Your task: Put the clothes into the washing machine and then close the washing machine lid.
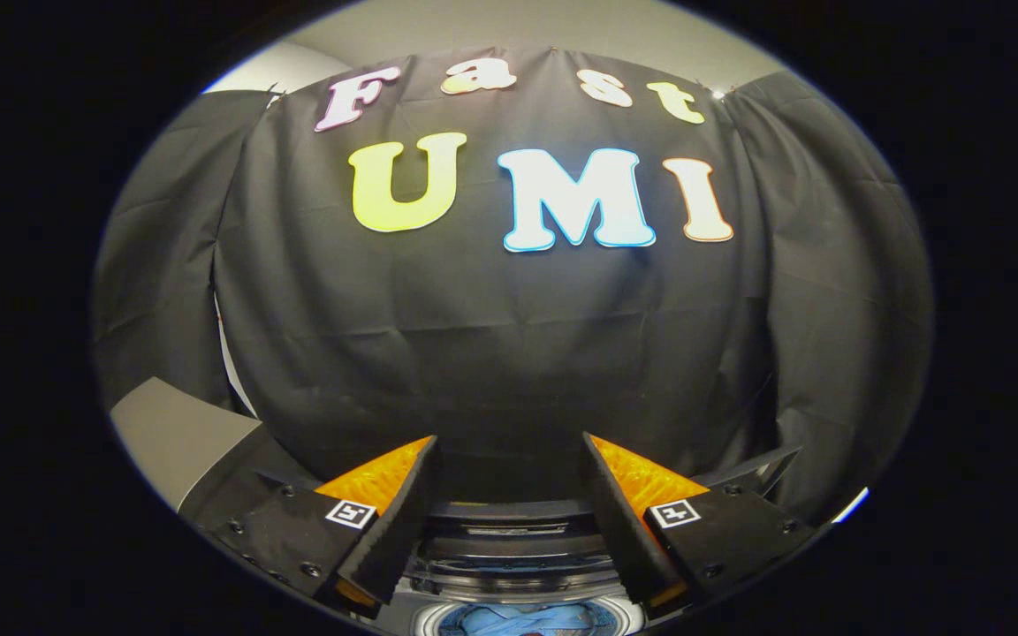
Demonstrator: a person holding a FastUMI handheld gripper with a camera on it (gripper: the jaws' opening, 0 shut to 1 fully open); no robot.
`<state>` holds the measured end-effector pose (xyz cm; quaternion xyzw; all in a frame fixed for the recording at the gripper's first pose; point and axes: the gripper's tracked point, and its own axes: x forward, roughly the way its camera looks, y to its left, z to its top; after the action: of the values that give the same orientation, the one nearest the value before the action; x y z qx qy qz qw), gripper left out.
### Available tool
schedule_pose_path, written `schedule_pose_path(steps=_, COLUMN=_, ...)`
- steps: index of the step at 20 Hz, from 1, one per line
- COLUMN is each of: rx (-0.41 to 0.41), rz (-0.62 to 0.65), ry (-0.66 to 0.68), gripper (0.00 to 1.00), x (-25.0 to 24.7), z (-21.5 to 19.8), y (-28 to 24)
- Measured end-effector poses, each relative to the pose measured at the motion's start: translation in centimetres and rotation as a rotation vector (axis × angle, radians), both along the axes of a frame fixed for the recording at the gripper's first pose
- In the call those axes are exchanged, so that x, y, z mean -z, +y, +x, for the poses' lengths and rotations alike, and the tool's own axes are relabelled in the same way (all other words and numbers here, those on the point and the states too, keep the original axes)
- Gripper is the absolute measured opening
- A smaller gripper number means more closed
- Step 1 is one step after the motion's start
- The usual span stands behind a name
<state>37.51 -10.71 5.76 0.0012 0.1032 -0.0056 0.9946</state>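
Observation:
My gripper (509, 446) is open, its two fingers spread wide with nothing between them, held high and facing the booth's black cloth wall. Below and between the fingers lies the top of the washing machine (509, 552), with its dark rear panel and the rim of the round drum opening. Blue clothes (527, 620) lie inside the drum, partly cut off. The machine's lid cannot be made out from here.
A grey slanted surface (178, 437) stands to the left of the fingers, beside the machine. The black cloth wall (509, 353) hangs close behind the machine, with pale wall (527, 26) above it.

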Motion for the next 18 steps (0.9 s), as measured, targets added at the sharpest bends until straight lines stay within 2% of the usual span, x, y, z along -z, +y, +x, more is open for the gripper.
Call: schedule_pose_path(steps=18, rx=0.003, rz=-0.006, ry=-0.108, gripper=0.96, x=0.0, z=-5.5, y=0.2)
